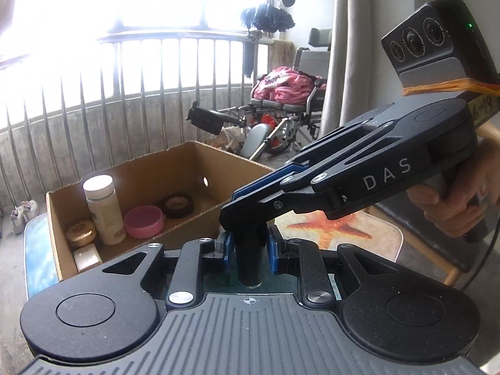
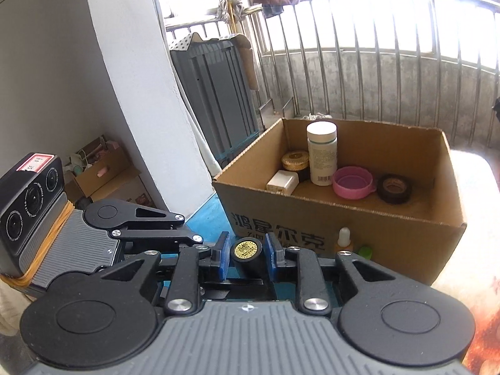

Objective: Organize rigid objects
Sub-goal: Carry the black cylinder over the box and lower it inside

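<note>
Clearly both tools share 1 object: a black cylinder (image 1: 248,257) with a gold seal on its end (image 2: 247,249). The left hand-held gripper (image 1: 248,245) has its blue pads (image 1: 225,243) closed in against the cylinder's sides, and the right hand-held gripper (image 1: 247,206) comes across from the right and pinches the top of the same cylinder. In the right wrist view its pads (image 2: 222,251) sit tight on either side of the gold-sealed end.

The cardboard box (image 2: 312,215) stands just ahead, already holding a white bottle (image 2: 322,156), a pink lid (image 2: 351,184), a roll of black tape (image 2: 393,189), a gold jar (image 2: 295,160) and a small white box (image 2: 282,182). A dropper bottle (image 2: 344,237) waits outside by the front wall.

The risk, as I judge it, lies in the shared grip. If 1 side lets go before the other holds firmly, the smooth cylinder could slip and fall. If the 2 hands pull in different directions, it could twist out of the pads. Lowered carelessly, it might also tip the tall white bottle.
</note>
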A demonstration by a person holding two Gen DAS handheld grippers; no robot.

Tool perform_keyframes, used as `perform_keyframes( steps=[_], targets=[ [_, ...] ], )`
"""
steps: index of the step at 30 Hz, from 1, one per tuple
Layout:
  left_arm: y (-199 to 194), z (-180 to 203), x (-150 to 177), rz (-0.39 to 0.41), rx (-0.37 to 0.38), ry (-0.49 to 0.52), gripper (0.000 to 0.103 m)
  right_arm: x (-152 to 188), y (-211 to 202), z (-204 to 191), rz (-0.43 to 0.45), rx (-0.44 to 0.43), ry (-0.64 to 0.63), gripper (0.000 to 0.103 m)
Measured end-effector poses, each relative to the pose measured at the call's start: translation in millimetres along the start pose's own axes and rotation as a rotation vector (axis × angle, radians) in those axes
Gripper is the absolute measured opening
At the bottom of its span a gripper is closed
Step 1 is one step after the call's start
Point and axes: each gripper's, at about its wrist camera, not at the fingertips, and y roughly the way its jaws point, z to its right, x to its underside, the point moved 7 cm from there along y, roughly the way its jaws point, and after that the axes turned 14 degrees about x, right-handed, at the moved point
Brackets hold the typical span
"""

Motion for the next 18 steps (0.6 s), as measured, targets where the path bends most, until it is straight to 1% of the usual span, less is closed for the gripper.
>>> perform_keyframes(
  steps=[2,4,5,6,8,10,11,13,15,17,18],
  targets=[
    [7,-9,-26,0.003,-0.005,0.034,0.021,-23,-5,10,0.024,0.026,-0.013,0.025],
    [21,-22,-49,-0.006,-0.017,0.079,0.021,-50,-2,26,0.045,0.059,0.002,0.025],
    [28,-30,-57,-0.005,-0.016,0.082,0.021,-63,2,34,0.057,0.079,0.005,0.025],
    [41,-42,-67,-0.024,-0.008,0.078,0.021,-73,8,43,0.061,0.098,0.018,0.025],
    [65,-66,-80,-0.037,-0.016,0.063,0.021,-91,28,63,0.061,0.133,0.039,0.025],
    [91,-90,-84,-0.073,-0.017,0.057,0.021,-103,55,84,0.051,0.161,0.076,0.025],
    [102,-101,-83,-0.089,-0.033,0.060,0.021,-107,70,96,0.042,0.168,0.107,0.025],
    [126,-122,-78,-0.146,-0.066,0.071,0.021,-111,100,112,0.026,0.175,0.138,0.025],
    [141,-142,-71,-0.186,-0.096,0.028,0.021,-112,128,122,0.018,0.144,0.175,0.025],
    [150,-163,-63,-0.197,-0.091,-0.026,0.021,-109,143,123,0.013,0.119,0.175,0.024],
    [152,-172,-60,-0.206,-0.105,-0.040,0.021,-109,151,121,0.002,0.112,0.164,0.024]
  ],
)
